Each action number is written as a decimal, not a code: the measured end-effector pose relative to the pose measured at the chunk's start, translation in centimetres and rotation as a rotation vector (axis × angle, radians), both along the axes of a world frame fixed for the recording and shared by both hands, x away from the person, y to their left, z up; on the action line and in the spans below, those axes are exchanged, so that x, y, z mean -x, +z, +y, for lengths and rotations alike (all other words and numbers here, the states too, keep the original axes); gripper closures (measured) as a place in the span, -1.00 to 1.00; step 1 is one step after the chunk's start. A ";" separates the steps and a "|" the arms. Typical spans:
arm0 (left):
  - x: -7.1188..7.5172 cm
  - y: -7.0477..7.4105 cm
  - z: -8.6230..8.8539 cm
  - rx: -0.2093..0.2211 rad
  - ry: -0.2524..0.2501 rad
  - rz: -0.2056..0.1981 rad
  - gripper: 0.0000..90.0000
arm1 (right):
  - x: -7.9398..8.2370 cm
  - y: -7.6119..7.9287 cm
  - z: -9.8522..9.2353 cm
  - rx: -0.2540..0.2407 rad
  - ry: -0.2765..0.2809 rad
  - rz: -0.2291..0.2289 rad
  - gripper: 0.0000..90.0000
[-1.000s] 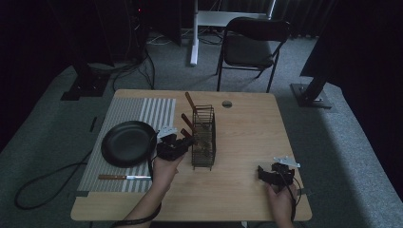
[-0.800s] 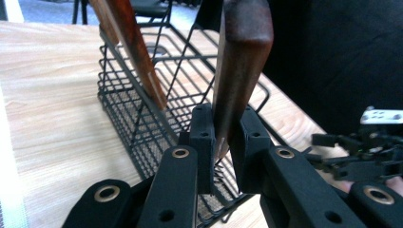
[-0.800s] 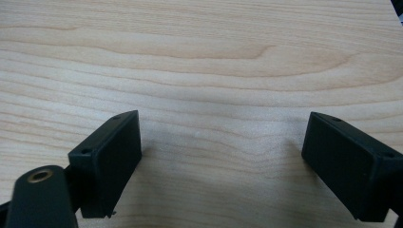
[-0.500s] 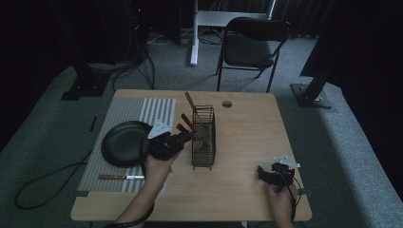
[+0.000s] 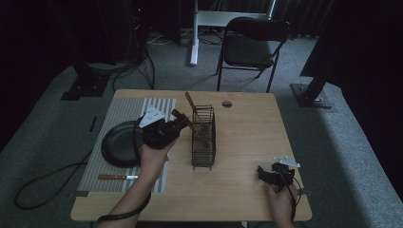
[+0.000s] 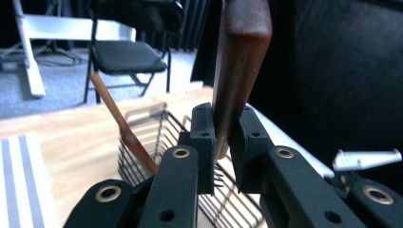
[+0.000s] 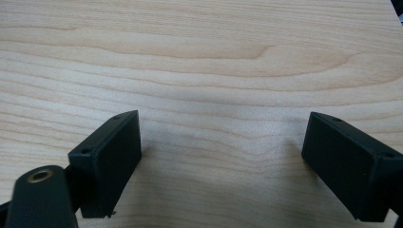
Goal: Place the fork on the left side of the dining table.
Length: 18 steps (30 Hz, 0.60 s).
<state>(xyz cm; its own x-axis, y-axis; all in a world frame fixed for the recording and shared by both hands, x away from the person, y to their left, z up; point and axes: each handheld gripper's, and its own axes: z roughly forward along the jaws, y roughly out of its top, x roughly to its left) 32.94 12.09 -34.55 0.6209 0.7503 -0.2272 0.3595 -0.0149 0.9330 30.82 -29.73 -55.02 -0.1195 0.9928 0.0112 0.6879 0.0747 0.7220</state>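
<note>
At centre left of the high view, we are holding the left gripper (image 5: 167,129) beside the wire rack (image 5: 203,137), its jaws clamped on a brown wooden handle (image 6: 240,61). That handle is rising between the jaws toward the top of the left gripper view, with the rack just below. At lower right, our right gripper (image 5: 272,174) is resting on the table (image 5: 247,123) with its jaws spread wide and empty. We judge the narrow grip risky: the handle could pivot or catch the rack wires, tipping the rack.
</note>
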 end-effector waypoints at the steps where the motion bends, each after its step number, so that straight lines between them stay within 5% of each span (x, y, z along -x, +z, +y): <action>1: -0.3 0.3 0.1 0.014 0.006 -0.004 0.79 | 0.0 0.0 0.0 0.000 0.000 0.000 -0.72; 3: -1.2 1.3 0.5 0.042 0.026 -0.027 0.79 | 0.0 0.0 0.0 0.000 0.000 0.001 -0.72; 7: -2.8 2.0 0.9 0.032 0.047 -0.053 0.79 | 0.0 0.0 0.0 0.000 0.000 0.000 -0.72; 18: -5.0 3.4 3.8 0.047 0.126 -0.058 0.79 | 0.0 0.0 0.0 0.000 -0.001 -0.001 -0.72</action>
